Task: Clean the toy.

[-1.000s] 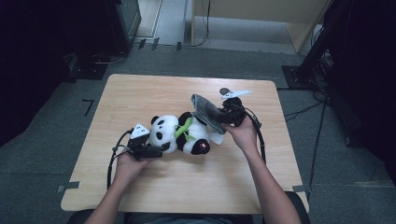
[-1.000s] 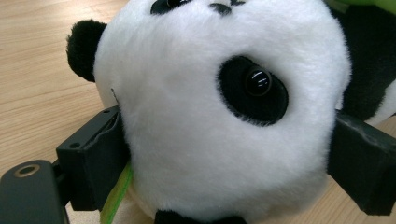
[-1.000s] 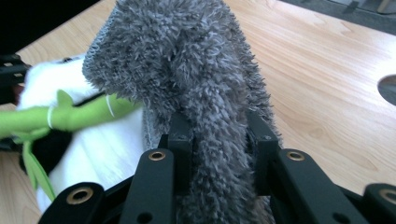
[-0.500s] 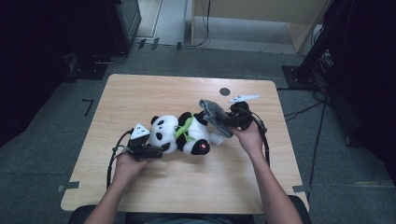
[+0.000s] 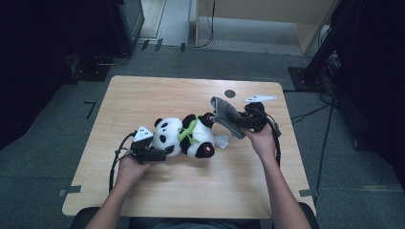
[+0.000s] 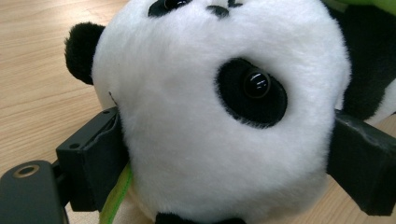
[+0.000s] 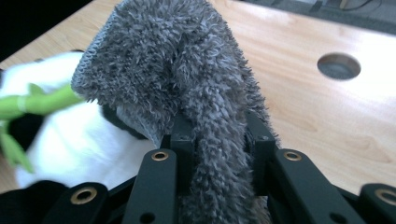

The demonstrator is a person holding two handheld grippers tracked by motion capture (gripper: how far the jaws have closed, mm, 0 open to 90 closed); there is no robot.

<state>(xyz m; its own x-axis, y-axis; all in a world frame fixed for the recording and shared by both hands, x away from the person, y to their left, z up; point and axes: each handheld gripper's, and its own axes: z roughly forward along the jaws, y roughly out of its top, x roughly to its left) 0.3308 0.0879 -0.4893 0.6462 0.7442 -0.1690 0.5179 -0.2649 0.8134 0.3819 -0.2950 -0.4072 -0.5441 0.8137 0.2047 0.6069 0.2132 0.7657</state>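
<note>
Right now the left gripper (image 5: 160, 153) clamps the toy panda (image 5: 186, 137) by its head at mid-frame. The right gripper (image 5: 241, 121) pinches a grey cloth (image 5: 224, 114) just right of it, above the desk (image 5: 143, 95).

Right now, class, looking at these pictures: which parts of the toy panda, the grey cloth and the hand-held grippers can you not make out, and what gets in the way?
- Toy panda: body cut off by the left gripper view's edges.
- Panda's far foot, high view: behind the grey cloth.
- Cloth's lower end, right gripper view: hidden between the jaws.
- Right hand-held gripper, high view: jaw tips covered by cloth.
- Panda, right gripper view: blurred.
</note>
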